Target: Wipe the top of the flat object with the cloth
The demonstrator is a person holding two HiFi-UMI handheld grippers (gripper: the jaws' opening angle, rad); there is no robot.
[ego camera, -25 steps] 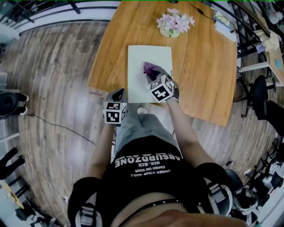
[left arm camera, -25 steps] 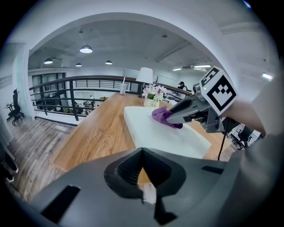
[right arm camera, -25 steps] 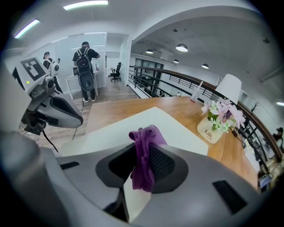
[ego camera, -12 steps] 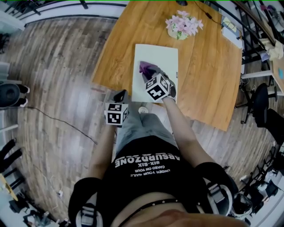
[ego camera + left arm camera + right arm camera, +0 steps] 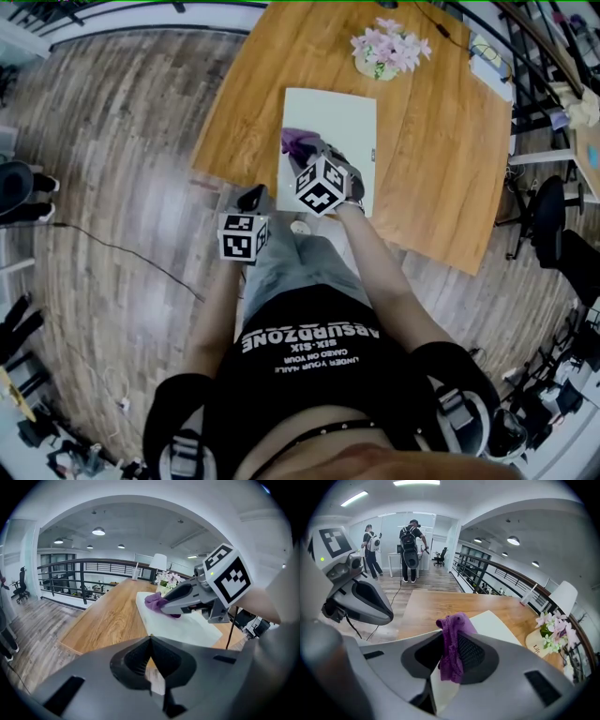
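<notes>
Wood-plank flooring (image 5: pixel 112 141) is spreading out to the left of the left claw (image 5: pixel 251 200), which is hanging just short of the near edge of the tabletop (image 5: pixel 431 141) and taking no part in the work. In its own view its jaws are lying clenched together with nothing between them. Just to its right and a little ahead, the right claw (image 5: pixel 317 159) is reaching over the near-left part of the flat white board (image 5: pixel 345 117). Its jaws are gripping the purple cloth (image 5: pixel 298 142) tightly, a bunched fold of it sticking up between them in the right gripper view. The cloth is bulging out past the claw's tips and seems to be pressing on the board's top, close to the board's left edge, so the wiping itself looks to be going on rather than merely being prepared. How much of the top is already covered I am not able to judge, since the board is showing plain white all over, with no smear or dust to tell a wiped part from an unwiped one. Judging by where the cloth is lying, the strip to the right of the claw and the end beyond it, toward the pot of pink flowers (image 5: pixel 386 49) standing farther off on the tabletop, are probably waiting for passes.
</notes>
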